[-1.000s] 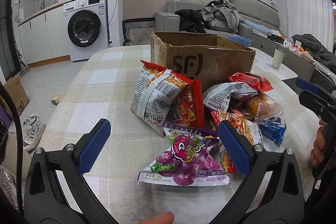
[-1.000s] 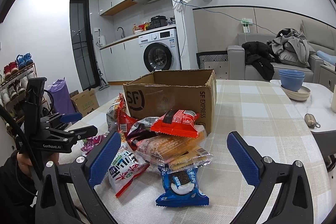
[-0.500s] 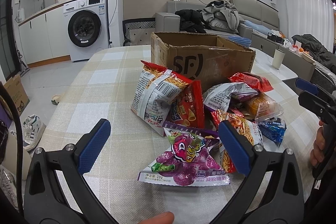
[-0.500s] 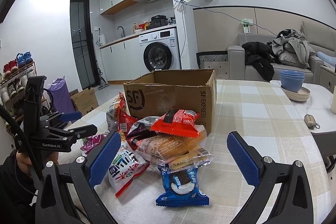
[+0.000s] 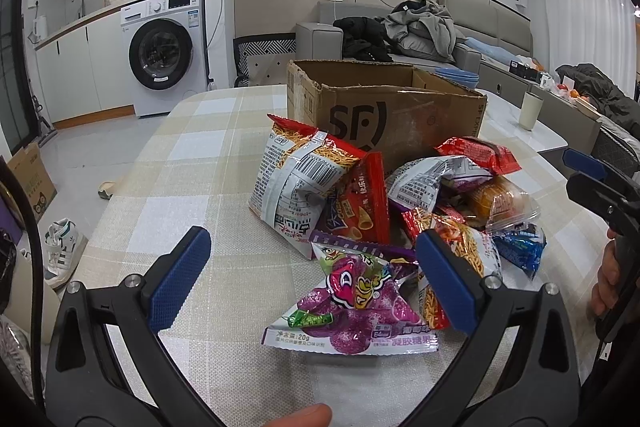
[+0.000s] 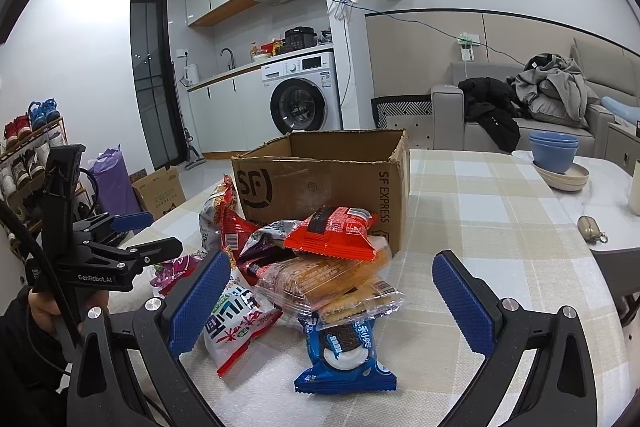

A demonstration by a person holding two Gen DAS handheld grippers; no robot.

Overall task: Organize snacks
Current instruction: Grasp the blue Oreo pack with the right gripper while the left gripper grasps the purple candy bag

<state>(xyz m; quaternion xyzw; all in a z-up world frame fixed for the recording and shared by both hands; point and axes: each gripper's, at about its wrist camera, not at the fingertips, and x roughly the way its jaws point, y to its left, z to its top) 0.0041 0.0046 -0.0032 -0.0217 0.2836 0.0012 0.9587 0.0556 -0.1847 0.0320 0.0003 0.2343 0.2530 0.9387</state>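
Left wrist view is showing the snack pile lying on a checked tablecloth, heaped against the open SF Express cardboard box. A purple gummy bag is sitting nearest, between the spread fingers of the left gripper. The right gripper is also gaping wide, empty, over an Oreo packet. Behind, a washing machine and a clothes-strewn sofa are filling the room; blue bowls are standing well apart.

The cardboard box bore a black "SF" logo on one face and "SF EXPRESS" down its side. The left tool read "GenRobot.AI" on its black body. The purple candy packet showed "20g" beside Chinese characters.
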